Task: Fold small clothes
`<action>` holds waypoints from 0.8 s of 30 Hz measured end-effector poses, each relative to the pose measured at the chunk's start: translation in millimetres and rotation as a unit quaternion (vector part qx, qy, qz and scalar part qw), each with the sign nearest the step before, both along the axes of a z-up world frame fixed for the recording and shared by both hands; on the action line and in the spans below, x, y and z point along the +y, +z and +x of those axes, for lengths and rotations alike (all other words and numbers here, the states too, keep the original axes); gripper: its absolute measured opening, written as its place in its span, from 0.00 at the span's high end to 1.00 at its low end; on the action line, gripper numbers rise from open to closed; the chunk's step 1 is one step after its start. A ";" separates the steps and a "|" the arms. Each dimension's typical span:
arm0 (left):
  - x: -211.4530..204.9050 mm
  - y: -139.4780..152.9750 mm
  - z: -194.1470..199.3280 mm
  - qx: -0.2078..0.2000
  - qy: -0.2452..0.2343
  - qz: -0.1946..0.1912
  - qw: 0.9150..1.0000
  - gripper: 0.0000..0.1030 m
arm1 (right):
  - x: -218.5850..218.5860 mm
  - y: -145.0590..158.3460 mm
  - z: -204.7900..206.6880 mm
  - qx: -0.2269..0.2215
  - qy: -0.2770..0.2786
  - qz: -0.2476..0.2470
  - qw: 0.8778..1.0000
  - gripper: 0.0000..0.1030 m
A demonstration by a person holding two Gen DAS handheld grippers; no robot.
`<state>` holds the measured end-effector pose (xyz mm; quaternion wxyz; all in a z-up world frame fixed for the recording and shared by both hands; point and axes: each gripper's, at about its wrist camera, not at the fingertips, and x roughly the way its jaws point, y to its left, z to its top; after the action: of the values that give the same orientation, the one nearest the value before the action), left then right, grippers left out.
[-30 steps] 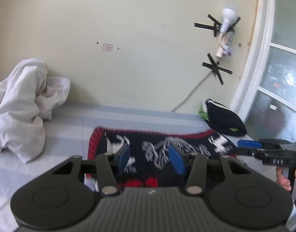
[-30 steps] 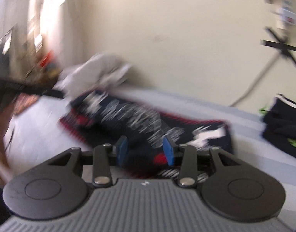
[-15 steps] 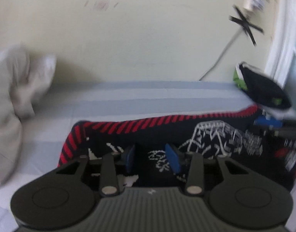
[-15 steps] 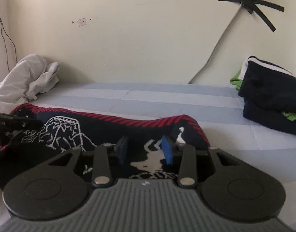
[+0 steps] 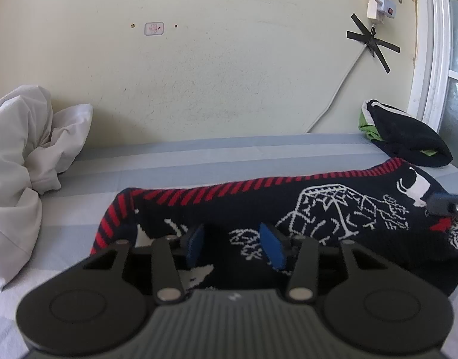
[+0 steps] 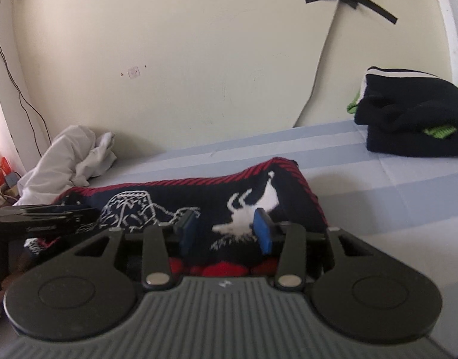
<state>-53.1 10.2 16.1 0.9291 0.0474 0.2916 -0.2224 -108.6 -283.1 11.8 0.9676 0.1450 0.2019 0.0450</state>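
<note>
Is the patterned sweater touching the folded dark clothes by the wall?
Apart. The right wrist view shows the sweater and the folded dark clothes with a bare stretch of striped bed sheet between them.

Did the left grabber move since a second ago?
Yes. The left gripper came down and closer to the sweater; the taped cross on the wall now sits higher.

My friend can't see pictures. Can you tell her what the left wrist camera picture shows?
The left gripper, jaws opening, hovers low over a dark knitted sweater with red stripes and white patterns, lying on a pale blue bed. A crumpled white cloth sits at the left, folded dark clothes at the right, and the right gripper peeks in at the edge.
</note>
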 end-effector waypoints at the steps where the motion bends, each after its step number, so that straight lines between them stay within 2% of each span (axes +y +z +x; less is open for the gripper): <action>1: 0.7 0.0 0.5 0.001 0.000 -0.001 1.000 0.56 | 0.2 -0.4 -3.7 0.000 0.002 0.002 1.000 0.49; 10: -0.7 0.0 1.0 0.002 0.004 0.001 1.000 0.53 | 11.4 -5.6 -9.6 0.020 -0.004 -0.006 1.000 0.46; 15: -1.2 -0.4 1.8 0.003 0.005 0.002 1.000 0.53 | 9.0 -6.9 -10.7 0.021 -0.001 0.005 1.000 0.44; 19: -0.5 -0.7 2.7 0.004 0.004 0.001 1.000 0.52 | 8.8 -7.1 -10.1 0.021 0.007 0.010 1.000 0.37; 24: -1.7 -0.8 2.0 0.003 0.006 0.003 1.000 0.52 | 8.4 -7.3 -9.9 0.021 0.008 0.012 1.000 0.36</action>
<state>-51.1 8.5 15.2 0.9293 0.0476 0.2956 -0.2161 -118.4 -274.7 4.5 0.9610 0.1554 0.2225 0.0525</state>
